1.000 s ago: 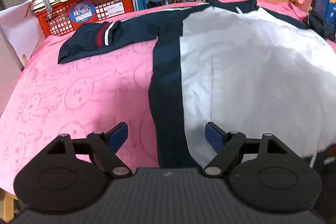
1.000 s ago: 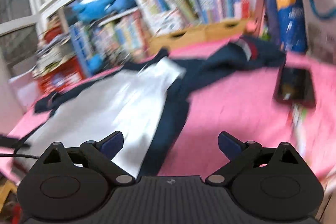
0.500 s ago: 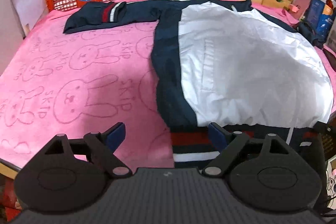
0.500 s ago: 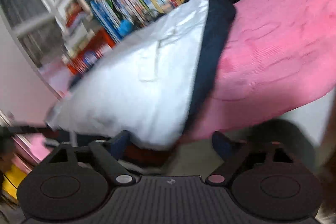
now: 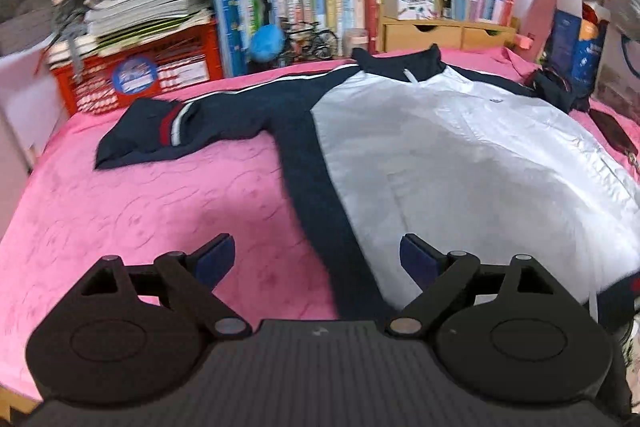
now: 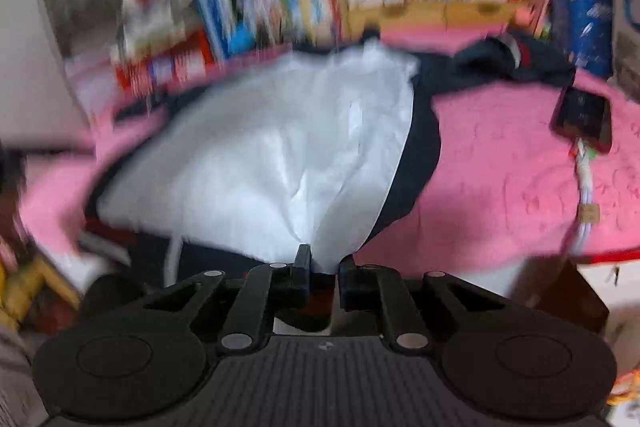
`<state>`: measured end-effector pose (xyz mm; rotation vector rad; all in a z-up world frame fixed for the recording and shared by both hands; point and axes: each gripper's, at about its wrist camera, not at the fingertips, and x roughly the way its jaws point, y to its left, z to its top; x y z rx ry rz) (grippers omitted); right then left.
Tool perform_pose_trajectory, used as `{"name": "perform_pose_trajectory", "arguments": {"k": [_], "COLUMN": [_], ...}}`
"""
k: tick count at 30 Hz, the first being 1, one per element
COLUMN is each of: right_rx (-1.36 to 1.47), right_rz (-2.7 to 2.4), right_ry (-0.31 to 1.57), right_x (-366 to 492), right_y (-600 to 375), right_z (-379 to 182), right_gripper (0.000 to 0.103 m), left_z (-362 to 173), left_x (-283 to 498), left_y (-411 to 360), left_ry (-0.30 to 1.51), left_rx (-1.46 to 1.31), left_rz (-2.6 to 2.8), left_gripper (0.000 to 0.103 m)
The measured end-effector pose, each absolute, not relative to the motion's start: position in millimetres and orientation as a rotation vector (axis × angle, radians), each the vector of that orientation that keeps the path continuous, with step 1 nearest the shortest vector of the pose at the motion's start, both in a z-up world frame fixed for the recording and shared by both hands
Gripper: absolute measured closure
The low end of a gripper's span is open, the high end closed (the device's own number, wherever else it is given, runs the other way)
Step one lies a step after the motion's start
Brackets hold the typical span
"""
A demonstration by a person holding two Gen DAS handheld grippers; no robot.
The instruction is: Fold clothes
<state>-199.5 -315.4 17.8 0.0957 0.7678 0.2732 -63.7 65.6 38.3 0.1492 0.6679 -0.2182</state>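
Fabric of the jacket (image 6: 288, 155) sits pinched in right hand-held gripper (image 6: 323, 269); left hand-held gripper (image 5: 318, 255) gapes; labels unreadable.

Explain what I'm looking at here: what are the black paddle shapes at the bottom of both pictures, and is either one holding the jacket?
Those black shapes are handheld two-finger grippers, one in each of a person's hands; each picture comes from a fisheye camera mounted on one gripper, looking forward along its fingers.

In the left wrist view, the left gripper is open above a pink blanket, holding nothing. A navy and white jacket lies spread on the blanket, one sleeve stretched toward a red crate and bookshelves.

The right wrist view is blurred, but the right gripper is shut on the jacket's near edge, with white fabric bunching up from it. A phone lies on the blanket to the right.
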Motion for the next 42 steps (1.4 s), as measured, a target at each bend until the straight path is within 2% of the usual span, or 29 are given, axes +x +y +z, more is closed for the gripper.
{"name": "perform_pose_trajectory", "arguments": {"k": [3,4,5,7,10,13,17,18,19,20,21,22,27,28,32,33,34,35,36,37,38,42], "right_rx": [0.012,-0.010,-0.032,-0.073,0.008,0.139,0.241,0.259,0.277,0.298,0.309,0.308,0.048,0.046,0.056,0.044,0.032,0.020,0.007,-0.008,-0.018,0.043], "right_rz": [0.253,0.236,0.218,0.152,0.021,-0.073,-0.168,-0.199,-0.227,-0.239,-0.267,-0.294,-0.416,-0.427,-0.405,-0.442,-0.478,-0.514,-0.537,-0.503,-0.457,-0.102], "right_ry": [0.801,0.764,0.727,0.636,0.529,0.513,0.609,0.622,0.635,0.654,0.692,0.717,0.528,0.550,0.788,0.753,0.717,0.681,0.640,0.571,0.515,0.581], "right_x": [-192.5,-193.6,-194.8,-192.3,-160.4,-105.0,3.0,29.6,54.2,70.1,86.7,99.9,88.7,91.0,102.4,92.7,83.1,73.4,64.7,60.8,59.3,118.2], "right_y": [-307.0,-308.3,-309.6,-317.4,-346.3,-371.0,-381.3,-383.2,-384.9,-385.8,-388.2,-390.4,-396.9,-407.6,-440.4,-437.2,-433.9,-430.7,-426.1,-415.0,-403.6,-350.4], "right_z": [22.2,31.7,41.1,61.8,84.5,84.1,49.6,40.8,32.1,23.8,17.1,12.5,36.8,37.6,23.6,33.3,42.9,52.6,62.5,73.8,84.0,82.4], "right_gripper": [0.077,0.065,0.047,0.028,0.012,0.012,0.012,0.013,0.022,0.069,0.103,0.098,0.098,0.097,0.084,0.080,0.059,0.045,0.024,0.017,0.016,0.016], "left_z": [38.7,40.5,42.3,45.2,46.2,34.2,10.5,6.8,3.1,-0.3,-2.5,-5.4,-20.1,-21.6,-27.6,-29.1,-30.3,-31.6,-31.2,-30.8,-30.5,-29.3], "left_x": [-49.5,-44.0,-38.4,-25.5,-5.5,9.9,27.1,31.5,35.9,41.1,45.4,48.9,61.7,62.7,62.8,62.8,63.1,63.4,64.1,64.8,65.5,67.6], "left_y": [48.5,42.9,37.4,26.1,4.2,-19.3,-34.1,-33.6,-33.2,-31.7,-30.2,-29.5,-21.4,-19.0,-5.5,-2.2,1.9,5.8,6.3,6.7,7.1,8.8], "left_ry": [0.641,0.627,0.613,0.586,0.556,0.541,0.582,0.596,0.610,0.628,0.639,0.648,0.676,0.673,0.655,0.650,0.649,0.648,0.650,0.652,0.654,0.661], "left_rx": [0.213,0.235,0.256,0.287,0.317,0.347,0.384,0.382,0.379,0.370,0.366,0.366,0.354,0.340,0.267,0.249,0.224,0.199,0.194,0.189,0.185,0.168], "left_rz": [-0.226,-0.233,-0.240,-0.257,-0.276,-0.299,-0.260,-0.253,-0.246,-0.245,-0.247,-0.245,-0.252,-0.263,-0.299,-0.308,-0.316,-0.324,-0.326,-0.328,-0.330,-0.335], "left_gripper": [0.012,0.012,0.011,0.008,0.007,0.007,0.007,0.007,0.007,0.007,0.007,0.007,0.004,0.002,0.000,0.000,0.000,0.000,0.000,0.000,0.000,0.000]}}
